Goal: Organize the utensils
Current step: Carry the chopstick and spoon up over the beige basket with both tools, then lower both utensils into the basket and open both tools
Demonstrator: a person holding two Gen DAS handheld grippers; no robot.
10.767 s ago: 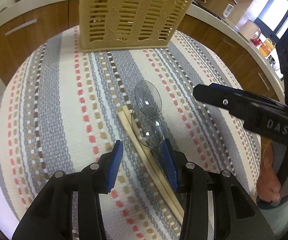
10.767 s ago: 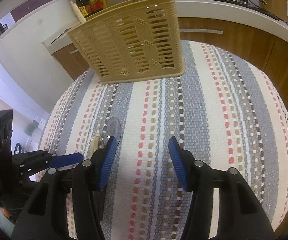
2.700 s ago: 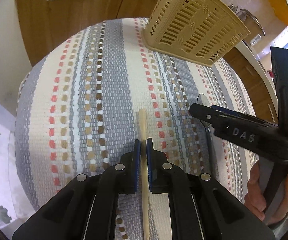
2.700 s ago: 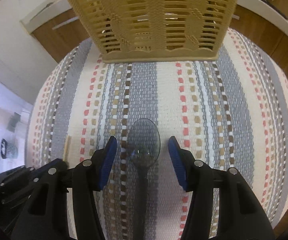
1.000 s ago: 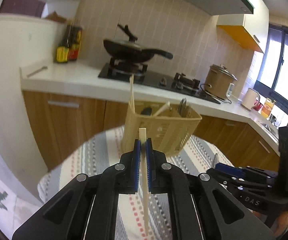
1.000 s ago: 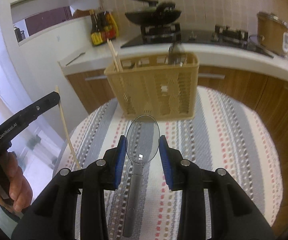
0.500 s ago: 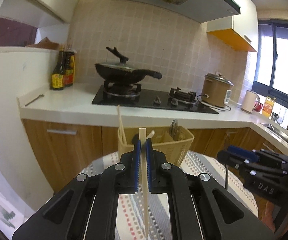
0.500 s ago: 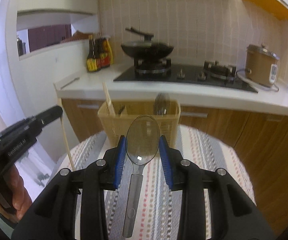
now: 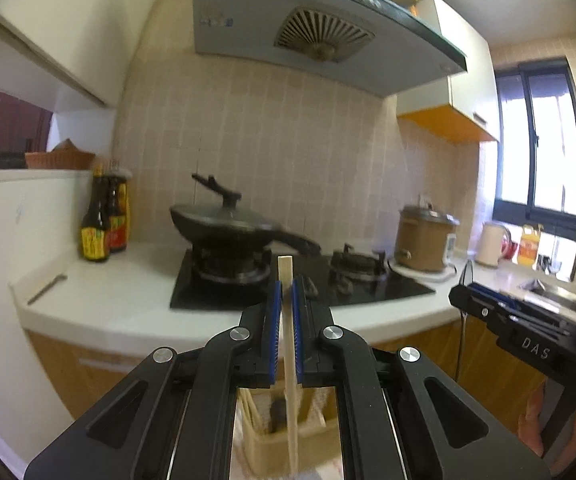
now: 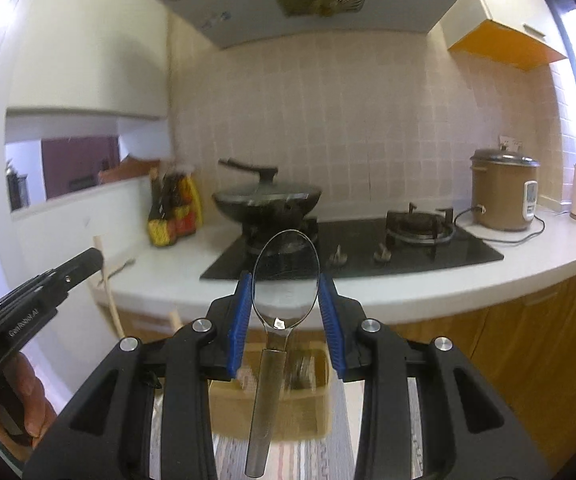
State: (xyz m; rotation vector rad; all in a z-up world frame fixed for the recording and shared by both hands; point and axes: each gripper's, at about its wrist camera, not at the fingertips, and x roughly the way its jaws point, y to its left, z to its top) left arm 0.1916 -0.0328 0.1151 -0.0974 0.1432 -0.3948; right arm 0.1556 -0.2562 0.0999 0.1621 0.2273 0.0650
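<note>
Left wrist view: right claw (image 9: 462, 294), lettered "DAS", grips spoon (image 10: 285, 284).

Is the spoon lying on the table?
No, the right gripper holds the spoon up in the air, bowl upward, above the basket.

left gripper (image 9: 284, 312) clamped on upright chopstick (image 9: 288, 344), tip poking above pads; tan utensil basket (image 9: 288, 436) below between the arms at 6 o'clock, blurred; right gripper (image 9: 468, 300) at 3 o'clock, thin spoon (image 9: 464, 280) edge-on in it; wok (image 9: 223, 224) on stove (image 9: 288, 280) at 12 o'clock
</note>
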